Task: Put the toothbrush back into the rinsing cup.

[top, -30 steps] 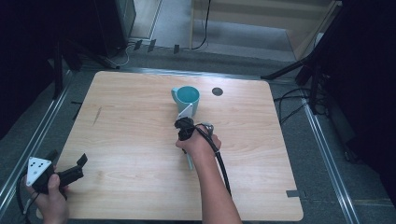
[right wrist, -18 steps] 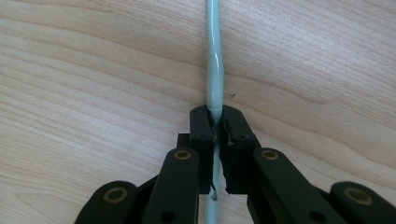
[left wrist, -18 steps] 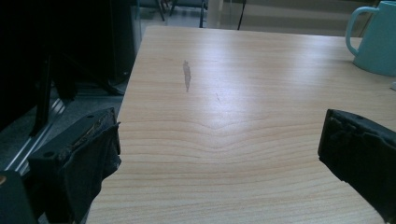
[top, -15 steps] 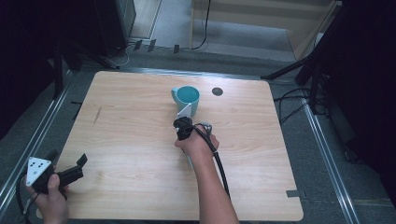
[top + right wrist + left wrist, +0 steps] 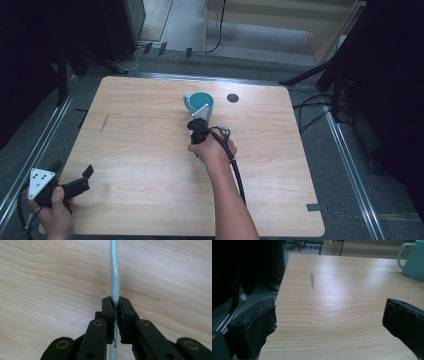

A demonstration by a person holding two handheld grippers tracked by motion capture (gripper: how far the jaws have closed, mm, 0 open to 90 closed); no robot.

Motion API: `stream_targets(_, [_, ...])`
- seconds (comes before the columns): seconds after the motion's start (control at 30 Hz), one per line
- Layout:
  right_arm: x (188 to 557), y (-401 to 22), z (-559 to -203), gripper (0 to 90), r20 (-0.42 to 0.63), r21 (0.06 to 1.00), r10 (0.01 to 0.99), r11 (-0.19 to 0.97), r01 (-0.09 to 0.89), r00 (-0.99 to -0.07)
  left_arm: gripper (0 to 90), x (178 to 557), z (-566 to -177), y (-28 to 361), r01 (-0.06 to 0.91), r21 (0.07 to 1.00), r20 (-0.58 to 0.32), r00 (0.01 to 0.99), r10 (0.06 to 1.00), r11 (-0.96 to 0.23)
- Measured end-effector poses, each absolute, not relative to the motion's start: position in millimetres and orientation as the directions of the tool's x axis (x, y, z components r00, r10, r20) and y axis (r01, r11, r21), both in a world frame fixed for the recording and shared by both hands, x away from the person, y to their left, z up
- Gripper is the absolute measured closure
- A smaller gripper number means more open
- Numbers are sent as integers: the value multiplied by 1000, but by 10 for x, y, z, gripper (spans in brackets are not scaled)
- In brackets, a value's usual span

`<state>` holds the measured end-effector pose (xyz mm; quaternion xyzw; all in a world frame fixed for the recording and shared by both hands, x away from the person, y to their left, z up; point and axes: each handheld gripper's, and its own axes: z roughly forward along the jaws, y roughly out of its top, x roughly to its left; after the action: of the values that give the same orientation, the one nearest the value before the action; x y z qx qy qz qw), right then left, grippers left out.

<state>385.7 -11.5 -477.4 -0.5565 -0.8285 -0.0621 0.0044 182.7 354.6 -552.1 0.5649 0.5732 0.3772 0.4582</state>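
Observation:
A teal mug (image 5: 200, 102) with a handle stands upright at the table's far middle; in the left gripper view the mug (image 5: 415, 261) is at the top right. Just in front of it, my right gripper (image 5: 199, 134) points down at the table, a hand wrapped around it. In the right gripper view my right gripper (image 5: 115, 308) is shut on a thin pale blue-grey rod (image 5: 114, 277), slightly bent, that lies close over the wood. A pale end of the rod (image 5: 202, 164) pokes out below the hand. My left gripper (image 5: 75, 175) (image 5: 329, 315) rests open at the near left corner, with nothing between its jaws.
The wooden table (image 5: 135, 150) has a dark scuff mark (image 5: 104, 123) at the left and a small dark round spot (image 5: 232, 97) right of the mug. Metal rails and cables run along the floor on both sides.

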Motion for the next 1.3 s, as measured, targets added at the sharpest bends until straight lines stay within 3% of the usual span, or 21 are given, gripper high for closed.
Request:
stream_targets(0.83, [3956,-25,-4034,850,103,170,926,344,923,-364,0,1828,-5521,3550,303,950,-100,56,993,79])
stream_targets(1.3, [4026,-138,-3620,850,127,406,938,248,880,-323,0,1828,-5521,3553,301,950,-104,55,993,83])
